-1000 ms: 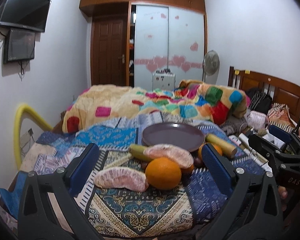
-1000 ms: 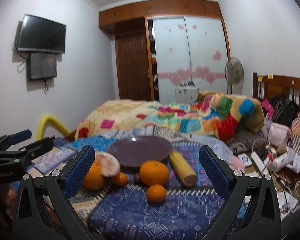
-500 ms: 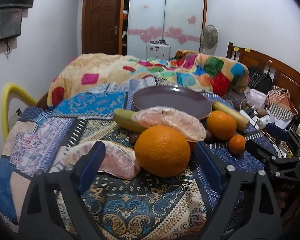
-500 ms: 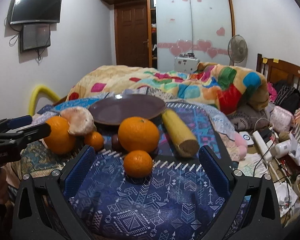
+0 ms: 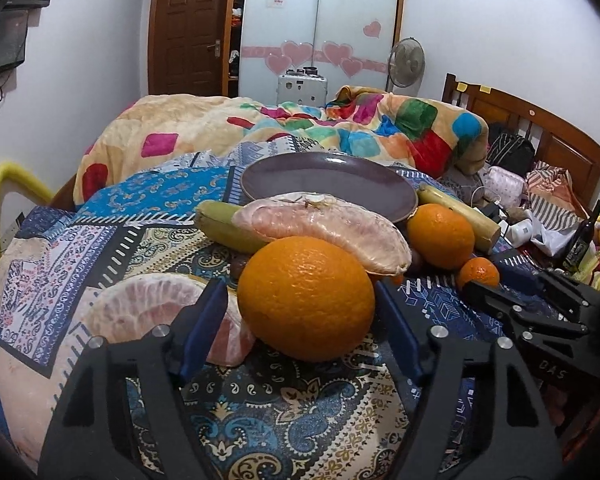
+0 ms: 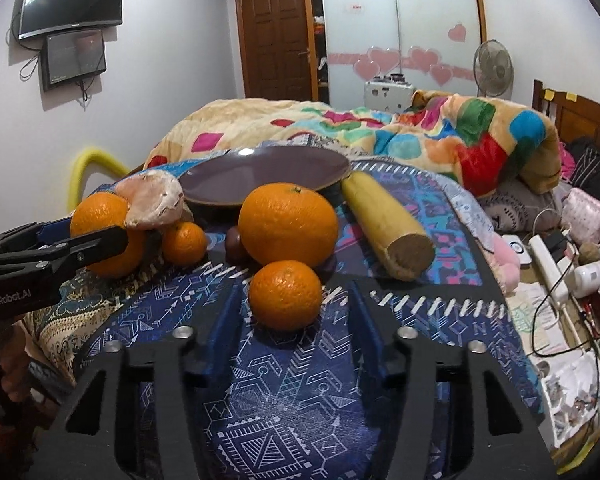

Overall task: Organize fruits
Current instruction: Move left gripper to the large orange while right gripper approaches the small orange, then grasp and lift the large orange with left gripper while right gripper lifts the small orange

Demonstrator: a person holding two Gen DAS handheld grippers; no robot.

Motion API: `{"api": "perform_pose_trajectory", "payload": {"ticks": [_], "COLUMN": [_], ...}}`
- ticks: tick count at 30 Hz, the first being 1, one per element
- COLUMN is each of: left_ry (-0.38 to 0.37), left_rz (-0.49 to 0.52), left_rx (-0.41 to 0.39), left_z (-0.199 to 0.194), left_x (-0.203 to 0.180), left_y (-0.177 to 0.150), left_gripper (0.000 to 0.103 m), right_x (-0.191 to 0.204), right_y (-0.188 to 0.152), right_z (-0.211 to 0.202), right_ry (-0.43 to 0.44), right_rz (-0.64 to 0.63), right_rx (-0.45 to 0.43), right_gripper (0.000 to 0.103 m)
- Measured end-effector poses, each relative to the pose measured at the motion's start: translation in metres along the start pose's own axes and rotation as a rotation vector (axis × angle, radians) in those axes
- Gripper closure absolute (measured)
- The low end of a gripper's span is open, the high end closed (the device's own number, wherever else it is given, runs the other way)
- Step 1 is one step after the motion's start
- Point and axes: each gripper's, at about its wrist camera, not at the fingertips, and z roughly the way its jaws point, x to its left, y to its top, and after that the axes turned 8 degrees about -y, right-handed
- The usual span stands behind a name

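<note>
Oranges lie on the patterned bedspread (image 5: 292, 412) before the purple plate (image 5: 328, 184). My left gripper (image 5: 300, 320) has been closing around the large orange (image 5: 306, 298); my right gripper (image 6: 292, 312) has been closing around the small mandarin (image 6: 286, 294). Pad contact: cannot tell.

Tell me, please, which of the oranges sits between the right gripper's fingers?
The smallest, nearest one: the small mandarin in front of the larger orange. It lies between the right gripper fingers, whose jaws have just been closing around it.
</note>
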Motion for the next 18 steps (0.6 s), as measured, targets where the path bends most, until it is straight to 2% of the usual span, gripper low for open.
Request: {"api": "perform_pose_trajectory", "payload": {"ticks": [4,18], "left_ry": [-0.015,0.002], "left_rz": [-0.006,-0.029], "left_rx": [0.005,0.015], "left_z": [0.001,-0.008], "left_x": [0.001,0.006], "left_y": [0.001,0.001], "left_gripper": [0.034,0.036], "right_x": [0.0,-0.002], "right_y": [-0.001,0.012], "right_z": [0.001,-0.017], "right_ry": [0.026,0.013], "right_rz": [0.01,0.0], "right_rx": [0.015,-0.04], "right_gripper": [0.068,0.069]}}
